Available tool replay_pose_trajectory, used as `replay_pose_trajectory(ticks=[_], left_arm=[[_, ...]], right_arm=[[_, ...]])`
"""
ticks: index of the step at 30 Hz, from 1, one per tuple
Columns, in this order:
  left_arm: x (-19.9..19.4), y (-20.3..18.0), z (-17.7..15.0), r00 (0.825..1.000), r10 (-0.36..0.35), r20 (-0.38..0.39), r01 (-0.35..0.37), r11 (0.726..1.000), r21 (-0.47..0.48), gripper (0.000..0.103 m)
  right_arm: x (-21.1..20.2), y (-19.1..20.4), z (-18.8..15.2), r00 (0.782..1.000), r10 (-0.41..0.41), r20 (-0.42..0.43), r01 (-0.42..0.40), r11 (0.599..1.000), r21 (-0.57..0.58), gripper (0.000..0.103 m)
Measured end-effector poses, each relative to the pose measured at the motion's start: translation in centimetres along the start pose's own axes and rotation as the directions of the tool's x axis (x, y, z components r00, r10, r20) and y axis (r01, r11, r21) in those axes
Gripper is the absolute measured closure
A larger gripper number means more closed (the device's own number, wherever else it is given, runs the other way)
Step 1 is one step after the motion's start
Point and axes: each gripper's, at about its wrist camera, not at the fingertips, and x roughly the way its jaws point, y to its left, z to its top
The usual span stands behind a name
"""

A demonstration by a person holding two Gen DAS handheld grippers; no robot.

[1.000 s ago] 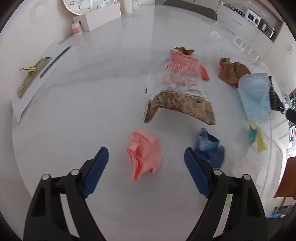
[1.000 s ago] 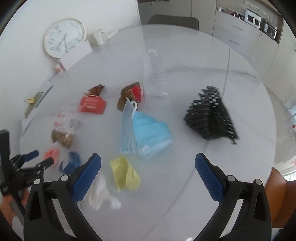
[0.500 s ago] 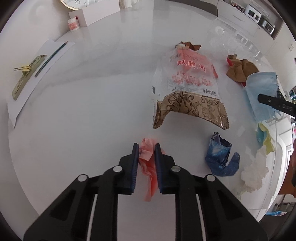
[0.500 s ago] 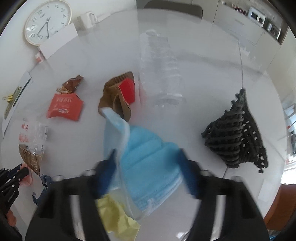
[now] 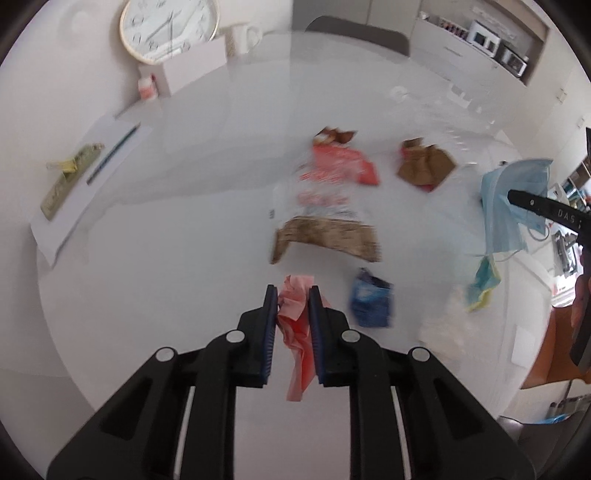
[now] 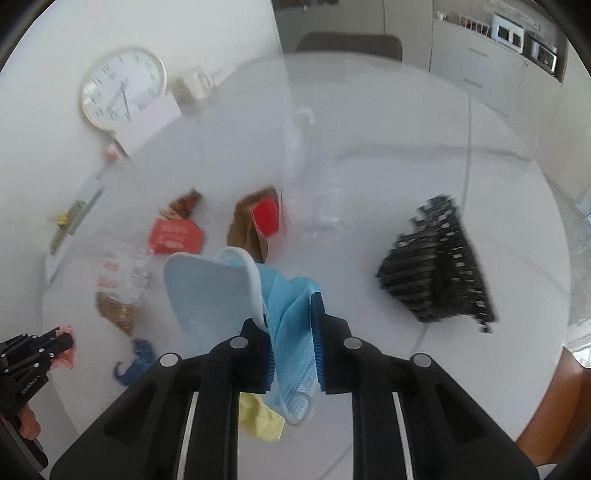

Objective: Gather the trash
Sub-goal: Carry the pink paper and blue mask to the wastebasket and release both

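My left gripper (image 5: pixel 292 295) is shut on a crumpled pink paper (image 5: pixel 295 325) and holds it above the white table (image 5: pixel 166 240). My right gripper (image 6: pixel 293 306) is shut on a blue face mask (image 6: pixel 221 291), lifted off the table; the mask also shows in the left wrist view (image 5: pixel 513 206). On the table lie a clear snack bag (image 5: pixel 325 210), a red wrapper (image 6: pixel 175 236), a brown paper scrap (image 5: pixel 424 168), a blue wrapper (image 5: pixel 371 304), a yellow paper (image 6: pixel 260 421) and a black mesh piece (image 6: pixel 439 273).
A clear plastic bottle (image 6: pixel 306 184) lies at the table's middle. A wall clock (image 5: pixel 168 27), a white box and a mug (image 5: pixel 243 37) stand at the far edge. A sheet of paper with a pencil and binder clip (image 5: pixel 74 177) lies at the left.
My left gripper closed on the pink paper and lifted it. My right gripper closed on the blue mask and raised it off the table.
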Motion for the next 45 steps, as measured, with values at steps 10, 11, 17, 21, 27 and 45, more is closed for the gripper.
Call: replay_pose_trajectory(ticks=[10, 11, 17, 21, 27, 45], left_arm=[[-8.6, -11.8, -4.1, 0.982, -0.182, 0.042, 0.176, 0.977, 0.12, 0.086], [-9.1, -13.1, -4.8, 0.978, -0.207, 0.033, 0.201, 0.97, 0.135, 0.086], [-10.2, -22.2, -10.6, 0.952, -0.3, -0.063, 0.306, 0.92, 0.243, 0.086], [-10.1, -26.6, -14.7, 0.931, -0.34, -0.132, 0.364, 0.891, 0.271, 0.086], [-9.6, -30.0, -18.7, 0.926, -0.328, -0.188, 0.37, 0.887, 0.276, 0.086], [-12.7, -31.9, -21.3, 0.971, -0.203, -0.123, 0.233, 0.918, 0.322, 0.032]], right_arm=[[-13.6, -5.5, -4.8, 0.994, 0.041, 0.106, -0.037, 0.998, -0.041, 0.085], [-14.3, -5.8, -5.5, 0.994, 0.043, 0.1, -0.039, 0.998, -0.046, 0.085], [-19.2, -9.6, -12.8, 0.999, 0.037, 0.037, -0.034, 0.997, -0.069, 0.085], [-20.9, -11.4, -17.0, 0.999, 0.044, -0.003, -0.044, 0.997, -0.061, 0.085], [-22.2, -13.6, -21.7, 0.996, 0.067, -0.055, -0.069, 0.996, -0.051, 0.085], [-21.6, -13.8, -25.6, 0.986, 0.126, -0.111, -0.136, 0.986, -0.091, 0.085]])
